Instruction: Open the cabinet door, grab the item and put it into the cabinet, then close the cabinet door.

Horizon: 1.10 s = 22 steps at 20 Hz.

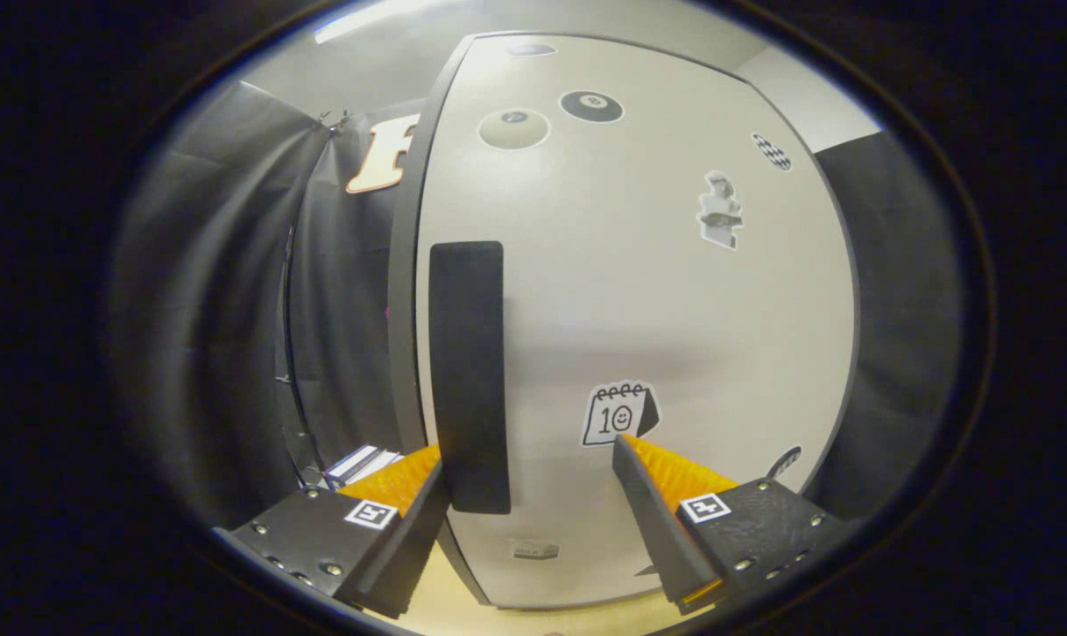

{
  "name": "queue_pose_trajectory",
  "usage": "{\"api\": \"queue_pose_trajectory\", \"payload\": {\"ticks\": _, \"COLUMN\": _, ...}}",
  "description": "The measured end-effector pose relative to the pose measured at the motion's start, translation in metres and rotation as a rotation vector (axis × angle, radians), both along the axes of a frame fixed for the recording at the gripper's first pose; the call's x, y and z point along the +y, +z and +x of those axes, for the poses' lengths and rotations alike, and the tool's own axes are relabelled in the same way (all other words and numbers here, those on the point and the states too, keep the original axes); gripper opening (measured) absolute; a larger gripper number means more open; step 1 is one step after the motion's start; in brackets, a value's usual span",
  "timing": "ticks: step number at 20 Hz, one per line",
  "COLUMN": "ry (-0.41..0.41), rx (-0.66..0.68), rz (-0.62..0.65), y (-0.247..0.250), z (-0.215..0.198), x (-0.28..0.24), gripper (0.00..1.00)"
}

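**Gripper spread at the cabinet handle**

Your gripper (pixel 533 459) sits close to the white flat-panelled cabinet door (pixel 675 309), its fingers spread wide apart. The tall black rectangular handle (pixel 468 371) stands upright near the door's left edge; its lower end lies just inside your left finger (pixel 401 521), and whether they touch cannot be told. Your right finger (pixel 666 503) is well clear of the handle, in front of a calendar sticker (pixel 620 413). Billiard-ball stickers (pixel 591 106) mark the door's top. The pale wooden counter (pixel 445 609) shows below.
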<state>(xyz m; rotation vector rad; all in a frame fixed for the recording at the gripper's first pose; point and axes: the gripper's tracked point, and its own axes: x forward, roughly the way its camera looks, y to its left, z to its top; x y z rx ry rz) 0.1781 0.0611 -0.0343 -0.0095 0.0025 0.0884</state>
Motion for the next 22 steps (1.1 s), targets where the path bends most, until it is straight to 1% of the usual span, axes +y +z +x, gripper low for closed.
{"api": "queue_pose_trajectory", "payload": {"ticks": 5, "ry": 0.003, "rx": -0.014, "rz": 0.012, "y": 0.002, "z": 0.002, "x": 0.0, "gripper": 1.0}}
{"api": "queue_pose_trajectory", "payload": {"ticks": 6, "ry": 0.018, "rx": -0.011, "rz": 0.01, "y": 0.002, "z": 0.002, "x": 0.002, "gripper": 1.0}}
{"api": "queue_pose_trajectory", "payload": {"ticks": 8, "ry": 0.039, "rx": 0.008, "rz": 0.026, "y": 0.001, "z": -0.009, "x": 0.005, "gripper": 1.0}}
{"api": "queue_pose_trajectory", "payload": {"ticks": 12, "ry": 0.025, "rx": -0.018, "rz": 0.029, "y": 0.011, "z": -0.036, "x": -0.007, "gripper": 1.0}}
{"api": "queue_pose_trajectory", "payload": {"ticks": 16, "ry": -0.012, "rx": 0.002, "rz": 0.023, "y": 0.01, "z": -0.071, "x": -0.025, "gripper": 1.0}}
{"api": "queue_pose_trajectory", "payload": {"ticks": 22, "ry": -0.099, "rx": -0.004, "rz": -0.008, "y": 0.014, "z": -0.12, "x": -0.054, "gripper": 1.0}}
